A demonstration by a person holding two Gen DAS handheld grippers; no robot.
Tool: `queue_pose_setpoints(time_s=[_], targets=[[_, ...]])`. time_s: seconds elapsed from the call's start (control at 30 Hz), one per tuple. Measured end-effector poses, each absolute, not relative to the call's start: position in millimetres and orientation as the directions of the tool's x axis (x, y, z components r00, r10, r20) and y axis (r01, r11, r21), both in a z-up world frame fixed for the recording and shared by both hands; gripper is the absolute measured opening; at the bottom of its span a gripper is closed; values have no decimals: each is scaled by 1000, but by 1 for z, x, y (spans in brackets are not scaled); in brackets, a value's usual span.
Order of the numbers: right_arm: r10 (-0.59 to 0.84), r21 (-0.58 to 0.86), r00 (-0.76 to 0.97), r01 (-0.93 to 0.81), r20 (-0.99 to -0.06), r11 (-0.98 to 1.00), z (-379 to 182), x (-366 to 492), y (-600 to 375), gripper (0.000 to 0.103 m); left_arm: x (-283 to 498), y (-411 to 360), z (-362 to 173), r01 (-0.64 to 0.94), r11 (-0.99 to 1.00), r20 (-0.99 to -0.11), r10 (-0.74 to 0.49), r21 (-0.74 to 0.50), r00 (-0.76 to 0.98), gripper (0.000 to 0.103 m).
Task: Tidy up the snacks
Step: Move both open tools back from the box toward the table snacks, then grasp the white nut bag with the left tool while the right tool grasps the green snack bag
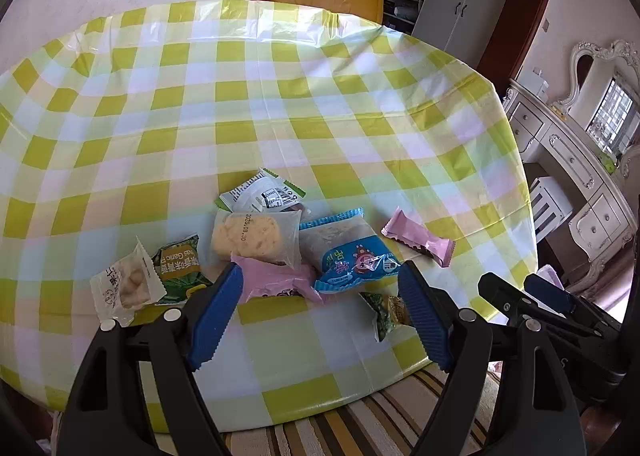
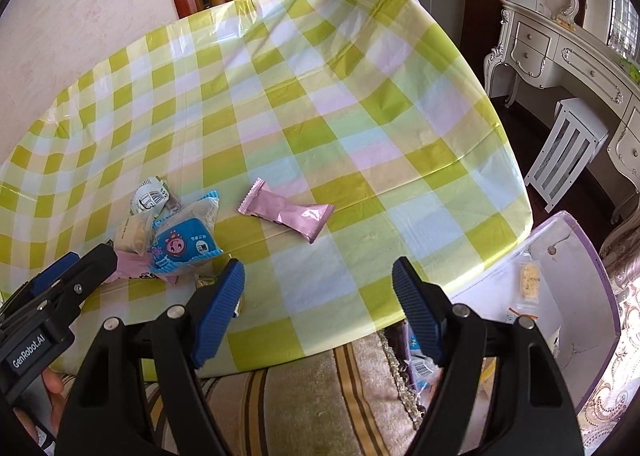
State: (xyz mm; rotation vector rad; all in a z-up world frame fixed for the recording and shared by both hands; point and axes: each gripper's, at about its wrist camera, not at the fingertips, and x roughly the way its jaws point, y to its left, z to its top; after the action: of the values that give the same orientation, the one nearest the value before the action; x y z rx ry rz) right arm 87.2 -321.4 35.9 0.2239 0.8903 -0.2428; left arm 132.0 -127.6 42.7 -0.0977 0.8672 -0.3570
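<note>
— Both grippers, how do they stand?
— Left gripper (image 1: 320, 288) has its blue jaws spread apart with nothing clamped, low over the table's near edge. Right gripper (image 2: 318, 282) likewise gapes, empty, above the checked tablecloth (image 2: 320, 104).
— And the snacks?
— Just past the left jaws lies a heap: a pink packet (image 1: 276, 282), a blue packet (image 1: 354, 260) and a clear-wrapped biscuit (image 1: 256, 240) overlapping, with a green garlic-pea bag (image 1: 182, 268) and a white bag (image 1: 124, 286) beside them. Farther right, apart from the heap, lies a pink bar (image 2: 286, 212).
— Anything off the table?
— An open box (image 2: 576, 296) by the corner, holding a few packets.
</note>
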Motion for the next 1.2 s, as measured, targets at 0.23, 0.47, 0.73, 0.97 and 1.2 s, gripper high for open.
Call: queue_pose_setpoints(time_s=[0.23,0.47,0.73,0.97,1.2], targets=[[-100,88,603,274,-791,958,31,94,-309,76,137,-110,40,227,946,-731,-323,-232,601,78],[-91,82,605,252,-791,964,28,99,-298,76,143,-79,34,157,956,-733,-292,-249,614,78],[-77,59,613,199,-786,978,25,105,-281,76,149,-49,25,91,961,-748,-261,-260,610,78],[-60,23,569,137,-820,990,13,113,-267,76,145,-12,15,26,967,-768,-219,-255,601,78],[-16,19,521,61,-853,998,-1,123,-253,76,137,25,8,-32,969,-788,-181,-246,589,78]])
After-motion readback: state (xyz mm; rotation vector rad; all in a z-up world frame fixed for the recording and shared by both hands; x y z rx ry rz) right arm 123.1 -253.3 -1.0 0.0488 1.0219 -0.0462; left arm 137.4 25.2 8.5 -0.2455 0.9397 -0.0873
